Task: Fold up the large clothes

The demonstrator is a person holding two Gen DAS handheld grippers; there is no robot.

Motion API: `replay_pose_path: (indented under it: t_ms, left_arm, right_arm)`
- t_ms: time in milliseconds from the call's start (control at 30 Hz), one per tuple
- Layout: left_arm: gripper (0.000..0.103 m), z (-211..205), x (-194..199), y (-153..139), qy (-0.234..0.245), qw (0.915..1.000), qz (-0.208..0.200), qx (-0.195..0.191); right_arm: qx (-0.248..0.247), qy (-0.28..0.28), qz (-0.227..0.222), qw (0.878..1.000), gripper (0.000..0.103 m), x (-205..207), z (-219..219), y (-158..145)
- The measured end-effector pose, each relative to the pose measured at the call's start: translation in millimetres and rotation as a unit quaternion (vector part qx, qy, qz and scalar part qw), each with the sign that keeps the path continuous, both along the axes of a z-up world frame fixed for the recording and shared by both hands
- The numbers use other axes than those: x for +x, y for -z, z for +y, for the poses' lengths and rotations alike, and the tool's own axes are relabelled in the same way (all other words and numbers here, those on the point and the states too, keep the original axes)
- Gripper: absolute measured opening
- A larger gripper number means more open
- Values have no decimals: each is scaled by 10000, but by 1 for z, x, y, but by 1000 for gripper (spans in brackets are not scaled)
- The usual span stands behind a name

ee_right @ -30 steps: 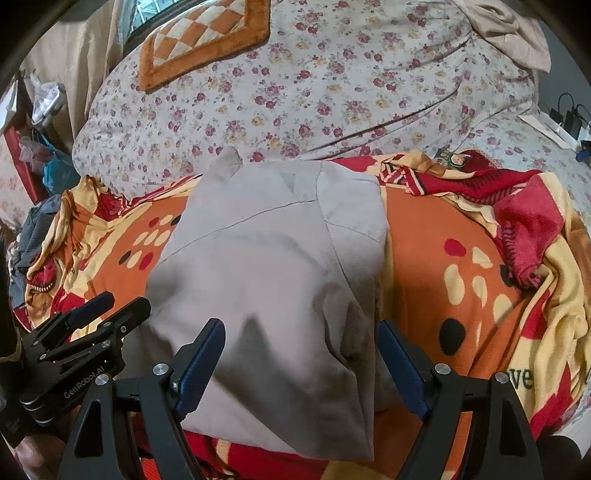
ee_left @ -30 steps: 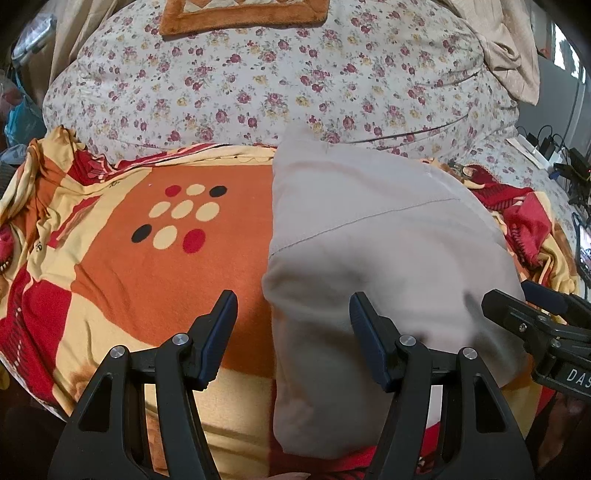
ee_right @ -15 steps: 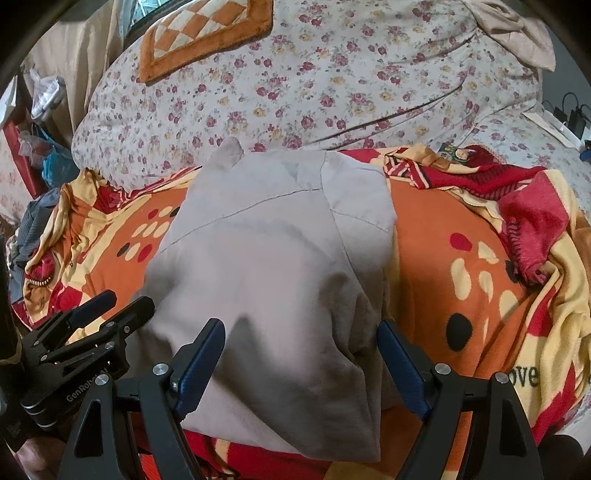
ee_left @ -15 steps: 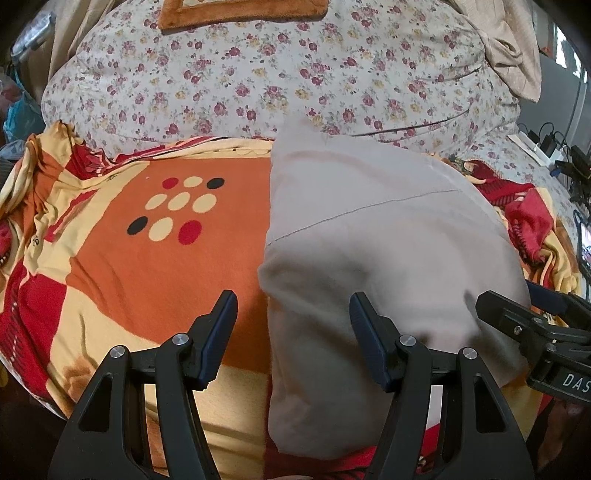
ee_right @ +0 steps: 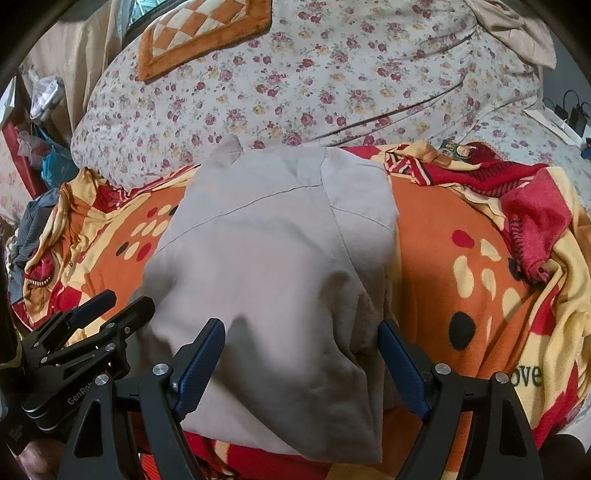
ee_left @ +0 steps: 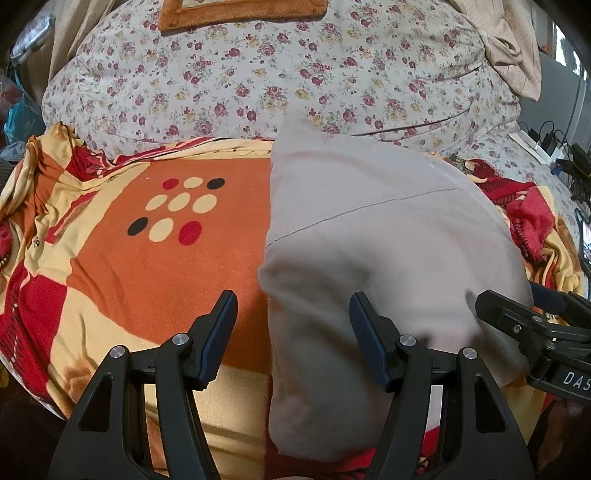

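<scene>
A folded beige garment lies on an orange, red and yellow blanket; in the right wrist view the garment fills the middle. My left gripper hovers open over the garment's left edge, with nothing pinched between its blue pads. My right gripper stands open over the garment's near right part, its fingers wide apart and holding no cloth. Each gripper shows in the other's view: the right gripper at the right edge, the left gripper at the lower left.
A bulky floral duvet rises behind the blanket, with an orange checked cushion on top. A beige cloth hangs at the far right. Cables and chargers lie at the right, bags at the left.
</scene>
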State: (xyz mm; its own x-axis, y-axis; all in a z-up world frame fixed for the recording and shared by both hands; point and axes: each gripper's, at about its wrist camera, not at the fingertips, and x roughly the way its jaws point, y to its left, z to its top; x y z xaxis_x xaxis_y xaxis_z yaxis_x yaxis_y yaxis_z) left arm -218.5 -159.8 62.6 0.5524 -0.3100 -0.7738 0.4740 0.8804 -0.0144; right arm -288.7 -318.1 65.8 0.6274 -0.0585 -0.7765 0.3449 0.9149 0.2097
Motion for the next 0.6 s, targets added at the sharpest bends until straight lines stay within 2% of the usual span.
replay_pose_path:
  t_ms: [600]
  left_arm:
    - [63, 7, 11, 0, 110, 9999, 4, -72]
  right_arm:
    - [44, -40, -15, 10000, 83, 2, 0, 1]
